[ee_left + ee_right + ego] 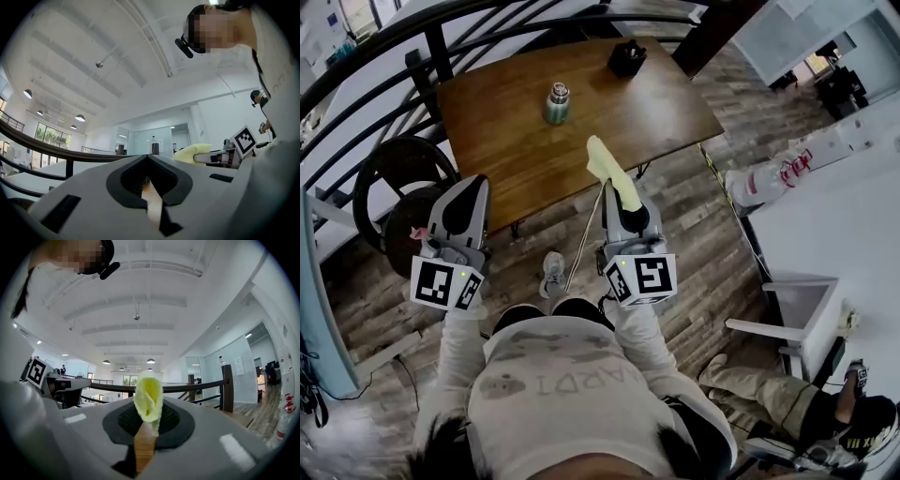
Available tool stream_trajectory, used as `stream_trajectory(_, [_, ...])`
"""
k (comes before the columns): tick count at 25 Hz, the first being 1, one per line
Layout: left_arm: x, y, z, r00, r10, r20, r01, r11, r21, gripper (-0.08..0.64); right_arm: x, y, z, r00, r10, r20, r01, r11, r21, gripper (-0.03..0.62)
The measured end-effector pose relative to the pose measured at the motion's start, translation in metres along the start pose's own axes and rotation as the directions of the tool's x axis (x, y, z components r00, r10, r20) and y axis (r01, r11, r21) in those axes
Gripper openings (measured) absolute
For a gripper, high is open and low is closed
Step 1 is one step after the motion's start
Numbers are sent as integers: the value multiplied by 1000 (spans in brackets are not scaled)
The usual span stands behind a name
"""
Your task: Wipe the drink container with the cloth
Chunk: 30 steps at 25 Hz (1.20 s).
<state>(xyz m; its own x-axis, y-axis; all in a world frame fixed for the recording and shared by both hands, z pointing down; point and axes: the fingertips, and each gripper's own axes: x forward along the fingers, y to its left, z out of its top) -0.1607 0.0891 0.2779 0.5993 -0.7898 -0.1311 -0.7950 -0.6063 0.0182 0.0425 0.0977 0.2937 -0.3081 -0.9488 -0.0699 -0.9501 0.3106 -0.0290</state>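
Observation:
A small green drink container [557,103] with a silver lid stands upright on the brown wooden table [656,112], far from both grippers. My right gripper [617,192] is shut on a yellow cloth [610,169], which sticks up past its jaws near the table's front edge. The same cloth [148,395] bulges between the closed jaws in the right gripper view. My left gripper [470,192] is shut with nothing in it, held off the table's left front corner. Both grippers point upward toward the ceiling. In the left gripper view the cloth [192,153] shows beside the right gripper.
A black object [627,58] sits at the table's far edge. A dark curved railing [412,47] runs behind and left of the table. Black round weights [403,192] lie on the plank floor at left. A white counter [825,225] stands to the right.

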Motion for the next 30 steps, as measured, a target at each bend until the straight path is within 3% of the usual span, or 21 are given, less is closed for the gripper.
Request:
stream_trajectory(11, [109,36,-10,999,17,-31,-17,1000,3,0,98,-59,-14,997,67,-30,-67,998,15,49])
stream_trajectory(20, [189,56,-21,999,-37,-23,36,999,-30,-9,162,-91,-32,988,133,-74,-132,991,20,49])
stream_trajectory(30, [248,81,-63,979,-133,-153,131,991,-24,-8,216,-98,-74,972,156,-178,-150,988,45,49])
